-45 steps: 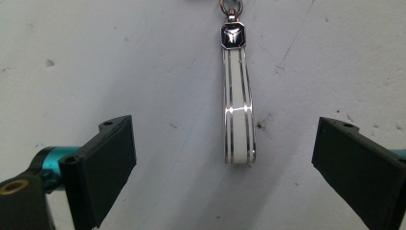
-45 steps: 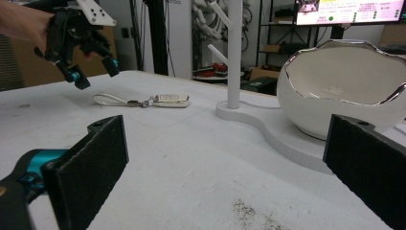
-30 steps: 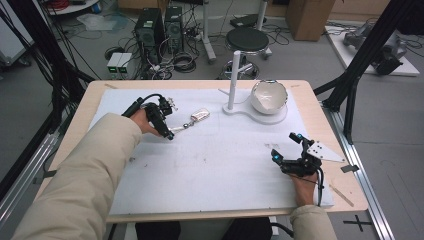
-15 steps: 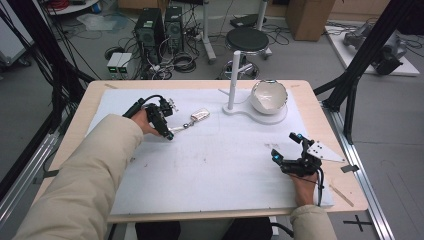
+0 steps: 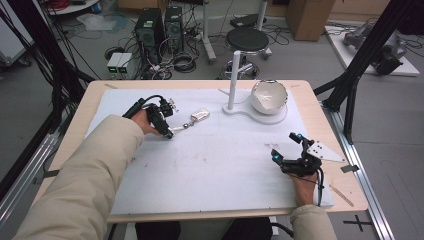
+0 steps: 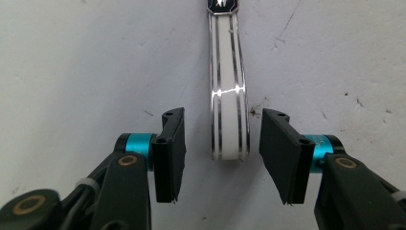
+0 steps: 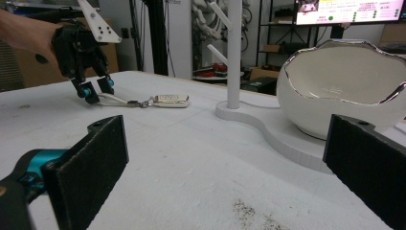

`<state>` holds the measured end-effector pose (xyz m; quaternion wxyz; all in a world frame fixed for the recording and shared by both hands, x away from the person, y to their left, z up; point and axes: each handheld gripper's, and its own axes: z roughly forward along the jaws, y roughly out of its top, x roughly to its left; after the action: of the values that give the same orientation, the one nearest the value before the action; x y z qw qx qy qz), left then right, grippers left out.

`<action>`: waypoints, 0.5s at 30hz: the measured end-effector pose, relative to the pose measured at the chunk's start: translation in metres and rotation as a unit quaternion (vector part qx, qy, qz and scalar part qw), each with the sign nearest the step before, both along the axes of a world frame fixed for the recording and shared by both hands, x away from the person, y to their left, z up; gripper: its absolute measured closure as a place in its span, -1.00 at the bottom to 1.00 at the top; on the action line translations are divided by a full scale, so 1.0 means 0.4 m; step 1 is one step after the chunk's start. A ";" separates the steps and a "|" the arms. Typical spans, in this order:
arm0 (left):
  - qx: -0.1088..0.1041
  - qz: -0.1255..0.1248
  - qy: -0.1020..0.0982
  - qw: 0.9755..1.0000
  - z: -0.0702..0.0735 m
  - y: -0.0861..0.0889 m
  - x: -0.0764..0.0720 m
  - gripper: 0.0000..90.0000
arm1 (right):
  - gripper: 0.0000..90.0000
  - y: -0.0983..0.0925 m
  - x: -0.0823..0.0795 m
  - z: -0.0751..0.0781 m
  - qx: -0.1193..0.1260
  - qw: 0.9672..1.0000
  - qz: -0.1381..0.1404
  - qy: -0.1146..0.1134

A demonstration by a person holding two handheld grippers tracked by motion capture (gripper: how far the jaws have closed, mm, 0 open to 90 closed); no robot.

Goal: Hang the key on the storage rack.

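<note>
On the white mat (image 5: 210,170) covering my counter (image 5: 320,107) I count one key fob (image 5: 200,115) with one white strap (image 6: 229,96), one white stand (image 5: 233,75) and one eggshell-shaped bowl (image 5: 268,96), whose inside I see empty. My left gripper (image 5: 169,134) has its fingers (image 6: 170,153) narrowly apart around the strap's looped end, not touching it. My right gripper (image 5: 285,150) rests near the counter's right edge, fingers (image 7: 91,163) spread wide, holding nothing.

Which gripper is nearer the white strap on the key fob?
Left. The left gripper has its open jaws either side of the white strap; the right gripper rests far across the table, open.
</note>
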<state>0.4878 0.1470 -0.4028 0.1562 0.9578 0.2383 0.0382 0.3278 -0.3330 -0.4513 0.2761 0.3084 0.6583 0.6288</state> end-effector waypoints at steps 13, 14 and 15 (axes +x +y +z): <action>0.020 -0.006 -0.003 1.000 -0.001 -0.015 -0.002 0.63 | -0.98 0.000 0.001 0.000 -0.001 1.000 0.001 -0.002; 0.020 -0.007 -0.004 1.000 -0.001 -0.015 -0.002 0.63 | -0.98 0.000 0.001 0.000 -0.001 1.000 0.001 -0.002; 0.019 -0.008 -0.004 1.000 -0.002 -0.015 -0.002 0.63 | -0.98 0.000 0.001 0.000 -0.001 1.000 0.001 -0.003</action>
<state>0.4868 0.1409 -0.4034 0.1393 0.9623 0.2290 0.0455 0.3281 -0.3330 -0.4513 0.2777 0.3056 0.6587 0.6289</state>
